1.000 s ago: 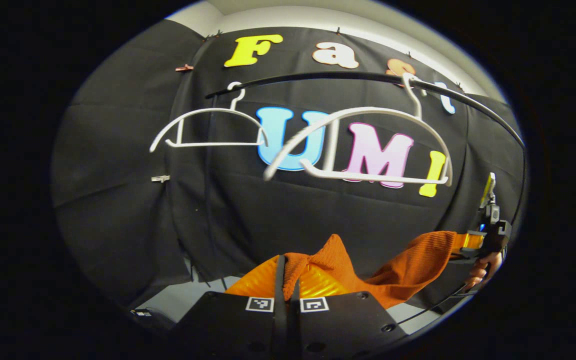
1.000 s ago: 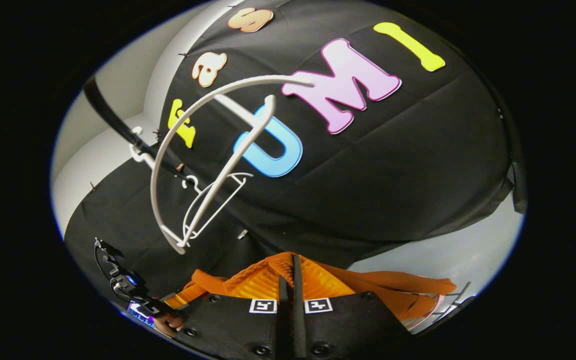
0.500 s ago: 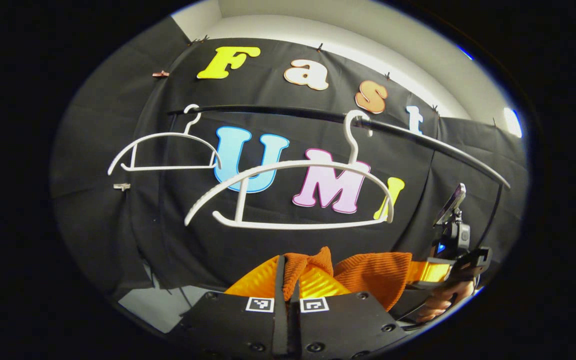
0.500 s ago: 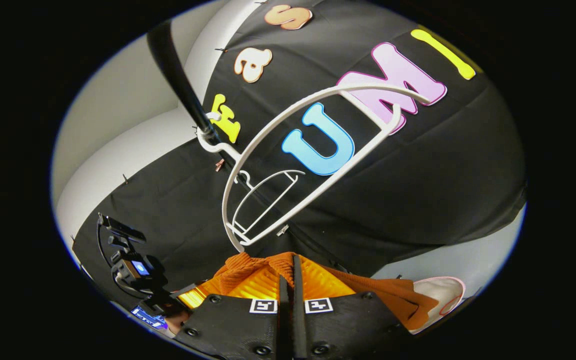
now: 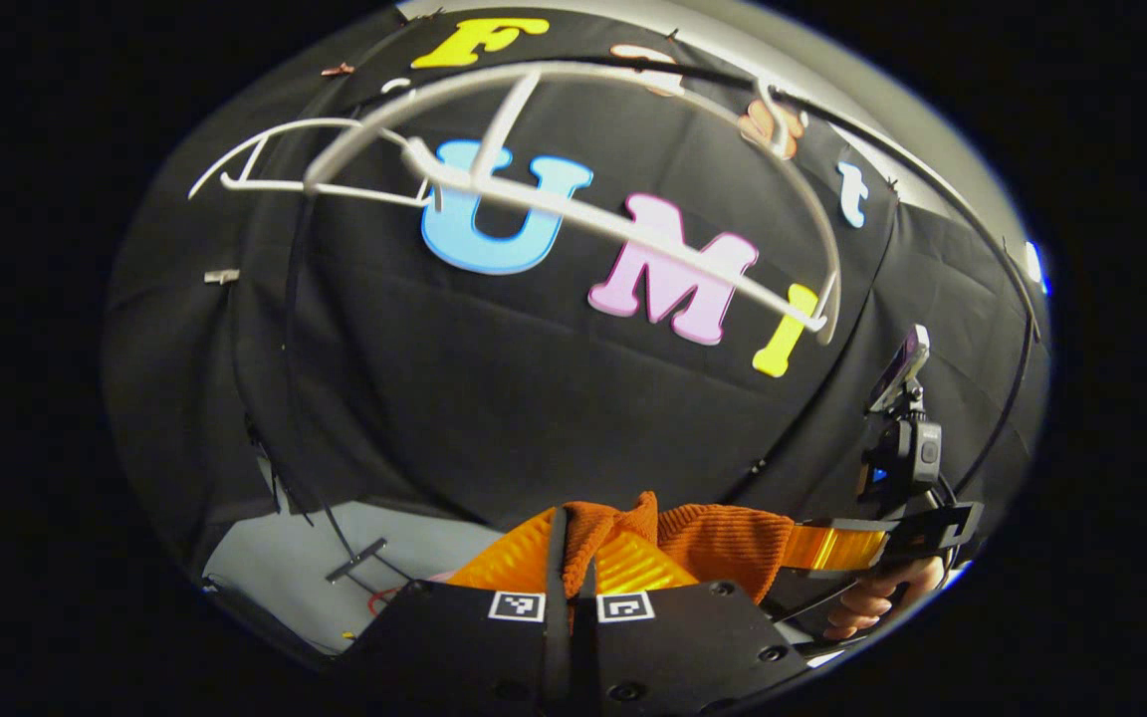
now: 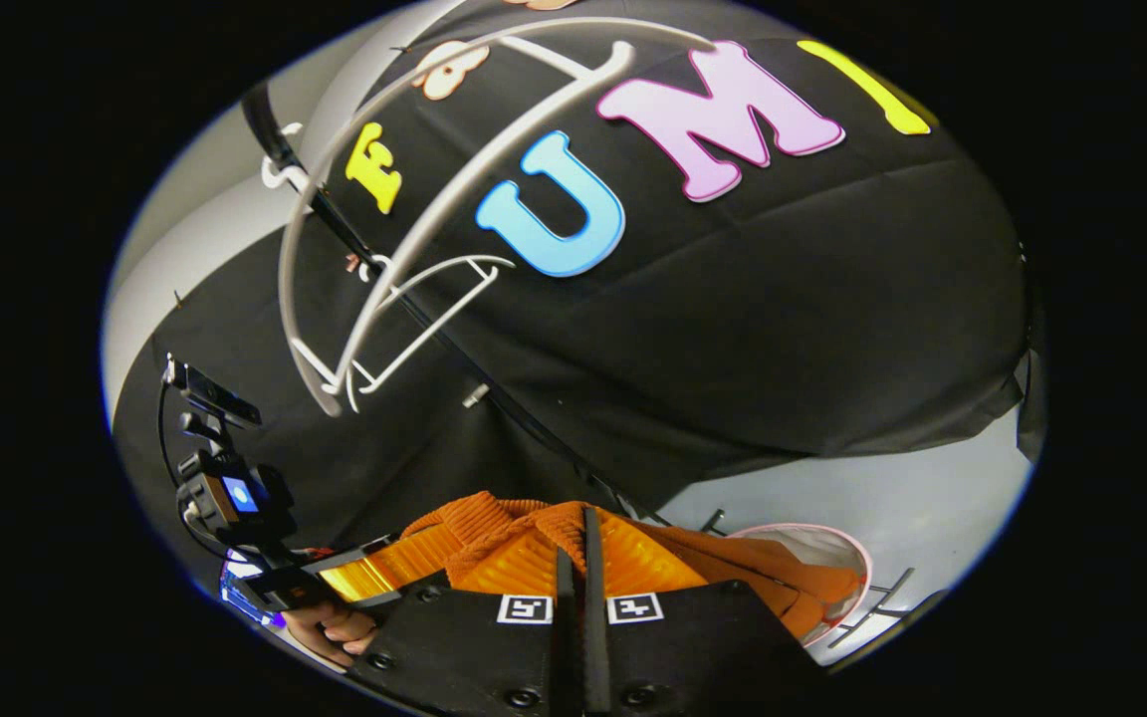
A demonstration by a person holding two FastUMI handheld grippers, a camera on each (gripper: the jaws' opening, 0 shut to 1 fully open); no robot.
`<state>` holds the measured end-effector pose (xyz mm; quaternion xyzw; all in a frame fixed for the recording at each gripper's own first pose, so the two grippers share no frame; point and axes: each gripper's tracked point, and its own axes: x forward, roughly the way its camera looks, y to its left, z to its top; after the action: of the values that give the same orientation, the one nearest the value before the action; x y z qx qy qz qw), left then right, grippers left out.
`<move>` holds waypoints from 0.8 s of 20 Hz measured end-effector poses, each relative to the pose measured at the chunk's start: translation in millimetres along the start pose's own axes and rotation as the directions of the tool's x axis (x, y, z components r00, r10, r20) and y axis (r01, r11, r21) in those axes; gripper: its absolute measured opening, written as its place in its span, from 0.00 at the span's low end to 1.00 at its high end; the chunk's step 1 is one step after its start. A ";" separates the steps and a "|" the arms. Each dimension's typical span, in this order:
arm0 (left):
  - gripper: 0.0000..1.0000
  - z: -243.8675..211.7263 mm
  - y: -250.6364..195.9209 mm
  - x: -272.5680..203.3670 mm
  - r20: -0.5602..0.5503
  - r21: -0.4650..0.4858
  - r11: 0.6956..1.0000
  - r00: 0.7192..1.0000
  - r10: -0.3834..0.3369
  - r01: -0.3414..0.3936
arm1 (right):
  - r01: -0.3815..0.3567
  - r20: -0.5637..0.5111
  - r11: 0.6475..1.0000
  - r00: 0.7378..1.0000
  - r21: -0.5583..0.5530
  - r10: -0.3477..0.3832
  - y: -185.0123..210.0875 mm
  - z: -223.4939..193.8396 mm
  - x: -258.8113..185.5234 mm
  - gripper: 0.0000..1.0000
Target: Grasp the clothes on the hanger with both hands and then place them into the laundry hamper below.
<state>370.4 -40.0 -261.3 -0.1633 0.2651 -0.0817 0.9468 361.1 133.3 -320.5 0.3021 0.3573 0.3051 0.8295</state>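
Observation:
An orange knitted garment [image 5: 723,538] stretches between my two grippers, off its white hanger [image 5: 573,199]. My left gripper [image 5: 573,543] is shut on one bunched end of the garment. In the left gripper view the right gripper [image 5: 832,546] holds the other end, a hand below it. My right gripper [image 6: 578,543] is shut on the garment [image 6: 723,573], which trails right toward the hamper's white, pink-rimmed opening [image 6: 832,543]. The left gripper [image 6: 364,578] sits at lower left in the right gripper view. The bare hanger [image 6: 414,209] hangs from the black rail [image 6: 280,159].
A second bare white hanger [image 5: 265,164] hangs farther along the rail [image 5: 932,189]; it is the smaller hanger [image 6: 424,319] in the right gripper view. Black cloth covers the wall behind. Grey floor [image 5: 335,538] with a metal stand foot [image 5: 356,560] lies below.
Both grippers have dropped lower with the garment; the hangers now sit higher in both views. The near hanger swings. More of the hamper's rim has come into the right gripper view.

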 end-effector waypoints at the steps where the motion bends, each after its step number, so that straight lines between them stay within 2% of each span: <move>1: 0.05 -10.8 2.5 9.5 -0.026 -0.002 1.000 1.000 0.005 -0.005 | 0.024 -0.021 1.000 0.999 -0.008 -0.024 -14.1 -8.9 4.0 0.06; 4: 0.05 -56.0 12.6 38.7 -0.136 0.015 0.999 0.989 0.051 -0.049 | 0.122 -0.091 0.992 0.988 -0.044 -0.126 -56.3 -43.4 18.8 0.06; 7: 0.05 -86.6 13.6 46.1 -0.248 0.032 0.996 0.964 0.093 -0.088 | 0.204 -0.171 0.974 0.961 -0.102 -0.219 -98.4 -80.5 23.6 0.06; 12: 0.05 -121.2 15.1 42.8 -0.404 0.073 0.986 0.899 0.167 -0.151 | 0.311 -0.294 0.931 0.887 -0.192 -0.357 -146.1 -133.3 27.6 0.06; 16: 0.05 -131.5 13.8 40.5 -0.487 0.105 0.982 0.852 0.191 -0.160 | 0.358 -0.361 0.900 0.828 -0.250 -0.430 -171.0 -154.9 21.5 0.06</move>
<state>336.1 -71.9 -391.5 -0.0834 0.5097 -0.0423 0.8552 302.4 84.8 -539.3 0.0788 0.5490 0.2125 0.8045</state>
